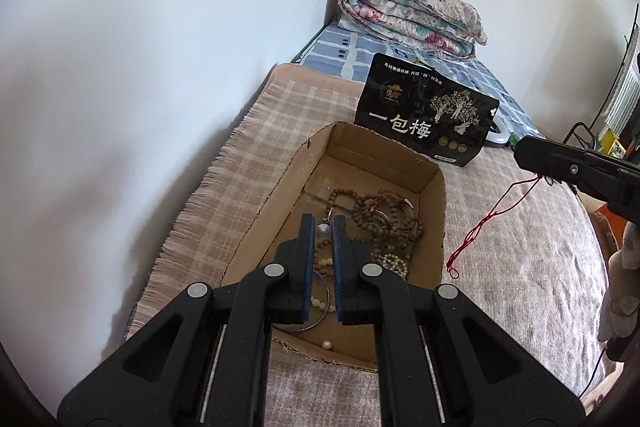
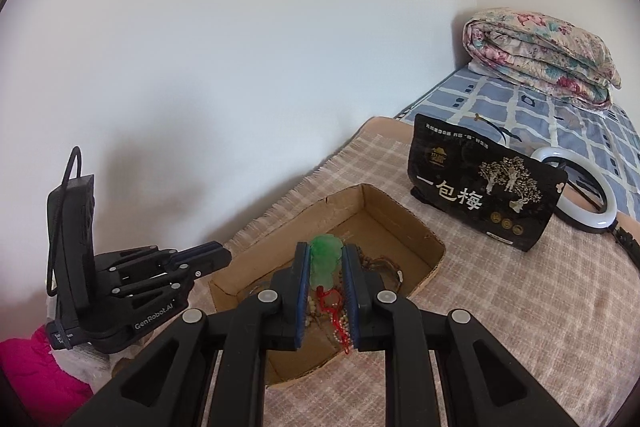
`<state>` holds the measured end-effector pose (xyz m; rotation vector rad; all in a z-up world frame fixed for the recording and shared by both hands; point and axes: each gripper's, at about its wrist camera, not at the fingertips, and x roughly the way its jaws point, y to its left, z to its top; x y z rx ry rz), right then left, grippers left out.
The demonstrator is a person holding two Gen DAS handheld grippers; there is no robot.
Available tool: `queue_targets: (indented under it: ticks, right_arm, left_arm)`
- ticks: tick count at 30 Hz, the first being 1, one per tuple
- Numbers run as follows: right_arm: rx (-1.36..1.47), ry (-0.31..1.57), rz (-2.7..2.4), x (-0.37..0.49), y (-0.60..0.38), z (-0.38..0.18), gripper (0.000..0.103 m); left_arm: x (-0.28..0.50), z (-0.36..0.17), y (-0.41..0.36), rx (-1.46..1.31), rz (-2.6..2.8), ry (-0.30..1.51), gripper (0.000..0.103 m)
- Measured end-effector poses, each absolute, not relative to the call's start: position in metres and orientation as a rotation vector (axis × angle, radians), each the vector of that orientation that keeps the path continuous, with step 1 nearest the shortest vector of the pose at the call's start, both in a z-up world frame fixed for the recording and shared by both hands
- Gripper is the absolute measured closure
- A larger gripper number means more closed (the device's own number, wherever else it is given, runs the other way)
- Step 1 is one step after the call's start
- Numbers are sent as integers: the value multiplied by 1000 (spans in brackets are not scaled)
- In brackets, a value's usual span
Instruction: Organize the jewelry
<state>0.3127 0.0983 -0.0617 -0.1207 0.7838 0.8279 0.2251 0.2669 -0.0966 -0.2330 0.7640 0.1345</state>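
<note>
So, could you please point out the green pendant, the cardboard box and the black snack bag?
green pendant (image 2: 326, 261), right wrist view, middle of the carving.
cardboard box (image 1: 434, 223), left wrist view, bare right wall.
black snack bag (image 2: 480, 195), right wrist view, printed front.

Left wrist view: taken along the left gripper, angled down, close above the cardboard box. Right wrist view: taken along the right gripper, angled down, close over the same box. Shared by both: box, black packet, folded quilt.
</note>
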Motion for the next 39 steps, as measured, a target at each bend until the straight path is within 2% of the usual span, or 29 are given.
queue_targets:
  ticks: [14, 18, 20, 21, 22, 24, 30, 39]
  right_arm:
    - [-182, 873, 850, 310, 123, -104, 87]
    - [-187, 875, 837, 310, 121, -106, 73]
    - [-199, 874, 825, 311, 121, -107, 70]
    - [-201, 873, 819, 311, 120, -107, 67]
    - [-202, 873, 815, 312, 119, -108, 65]
    - [-202, 874, 801, 313, 115, -109, 58]
    - [-201, 870, 764, 315, 103, -108, 51]
    - [-207, 830, 721, 309, 84, -95, 45]
  left_arm:
    - [231, -107, 269, -234, 158, 791, 97]
    - [232, -107, 271, -236, 158, 797, 96]
    - [231, -107, 271, -235, 161, 795, 83]
    - [231, -107, 271, -237, 162, 793, 69]
    - [230, -106, 271, -240, 163, 787, 64]
    - [229, -105, 270, -239, 165, 780, 64]
    - [224, -97, 265, -242, 163, 757, 64]
    - [210, -75, 248, -212, 149, 693, 64]
